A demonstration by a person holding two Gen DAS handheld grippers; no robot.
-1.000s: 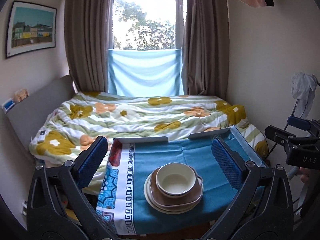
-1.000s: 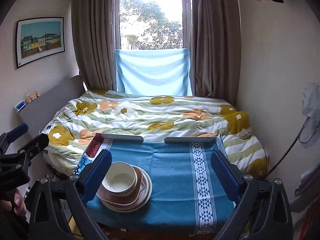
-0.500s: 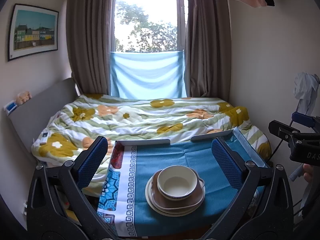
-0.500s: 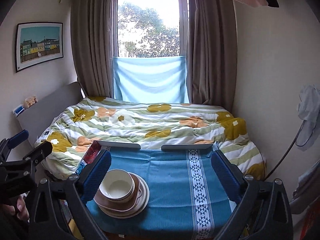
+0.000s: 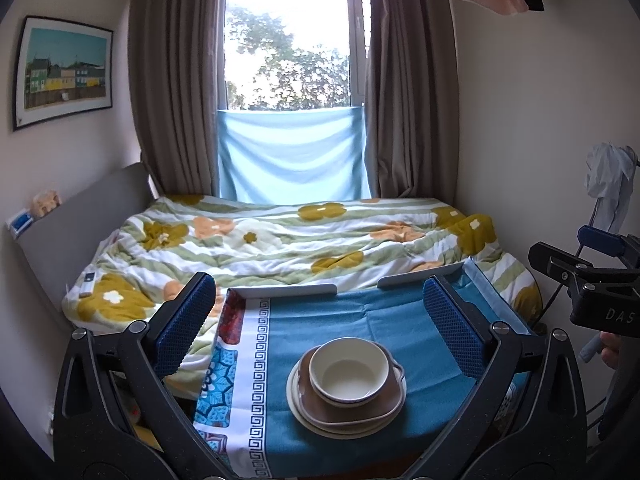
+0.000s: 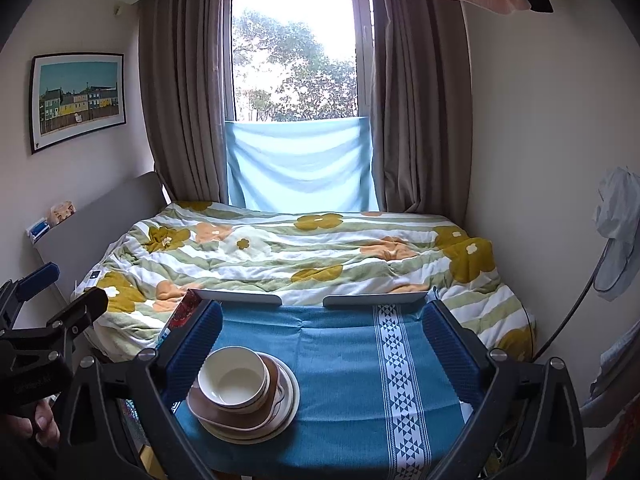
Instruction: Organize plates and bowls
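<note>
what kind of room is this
Most likely a small bedroom: a bed with a floral quilt fills it, below a curtained window. The stacked dishes sit on a little table with a blue cloth at its foot.

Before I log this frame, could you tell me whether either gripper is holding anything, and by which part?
Nothing is held. The left gripper and right gripper are both open, and the bowl sits untouched on the stacked plates.

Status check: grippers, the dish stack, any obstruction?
Left gripper and right gripper open, empty. Bowl stacked on plates, untouched. Nothing in the way.
</note>
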